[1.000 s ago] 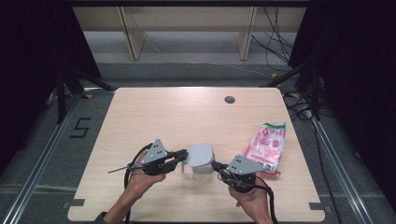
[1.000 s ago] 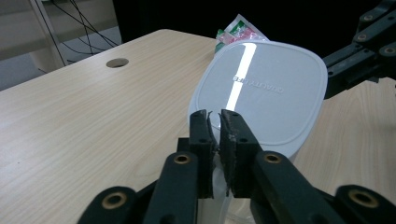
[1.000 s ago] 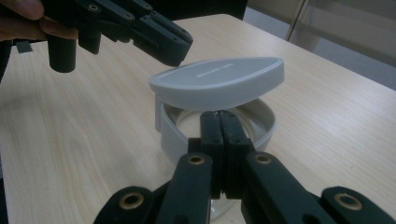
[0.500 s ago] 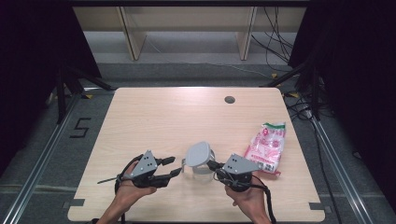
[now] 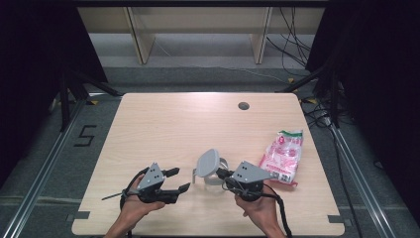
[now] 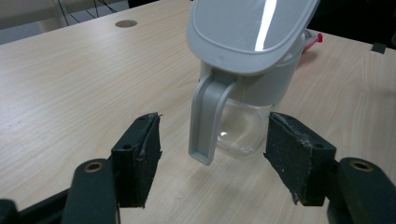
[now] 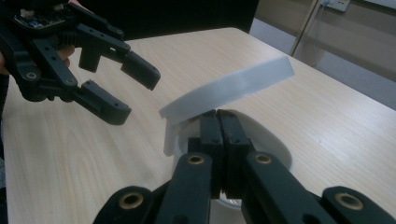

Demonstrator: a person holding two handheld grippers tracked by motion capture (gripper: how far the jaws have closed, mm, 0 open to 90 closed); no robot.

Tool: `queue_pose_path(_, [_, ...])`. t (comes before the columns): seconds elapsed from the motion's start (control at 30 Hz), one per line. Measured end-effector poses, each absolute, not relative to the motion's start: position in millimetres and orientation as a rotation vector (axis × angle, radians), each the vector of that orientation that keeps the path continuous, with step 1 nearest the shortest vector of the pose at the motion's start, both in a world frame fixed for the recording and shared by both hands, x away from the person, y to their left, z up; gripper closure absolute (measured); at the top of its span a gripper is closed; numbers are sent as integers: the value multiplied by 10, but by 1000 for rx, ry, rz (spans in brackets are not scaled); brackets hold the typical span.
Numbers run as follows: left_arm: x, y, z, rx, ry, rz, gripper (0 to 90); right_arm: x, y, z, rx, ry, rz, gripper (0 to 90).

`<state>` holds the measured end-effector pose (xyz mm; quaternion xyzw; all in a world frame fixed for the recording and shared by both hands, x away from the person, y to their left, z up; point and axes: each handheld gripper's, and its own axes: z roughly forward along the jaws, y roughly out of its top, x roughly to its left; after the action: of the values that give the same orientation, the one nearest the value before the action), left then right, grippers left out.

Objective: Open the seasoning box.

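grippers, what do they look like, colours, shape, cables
Both the left gripper and right gripper are black linkages with brass-coloured pivot rings, each topped by a grey three-cornered plate. The pads are flat, dark and rough, frayed at the edges. A black cable trails from each. No sleeves in view.

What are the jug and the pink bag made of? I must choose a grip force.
The jug looks like clear glass or hard plastic below: the table shows through it. Its handle and lid seem matte grey plastic, with a soft glare stripe. The pink bag looks like thin glossy plastic film, slightly crinkled.
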<state>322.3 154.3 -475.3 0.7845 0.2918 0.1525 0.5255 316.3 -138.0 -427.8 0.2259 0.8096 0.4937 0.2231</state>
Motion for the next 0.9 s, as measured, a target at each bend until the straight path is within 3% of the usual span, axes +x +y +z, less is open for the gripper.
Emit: queue_pose_path(0.9, [3121,1651,-4903,1878,746,374,289,3193,-1160,-4220,569,2254,1392,900])
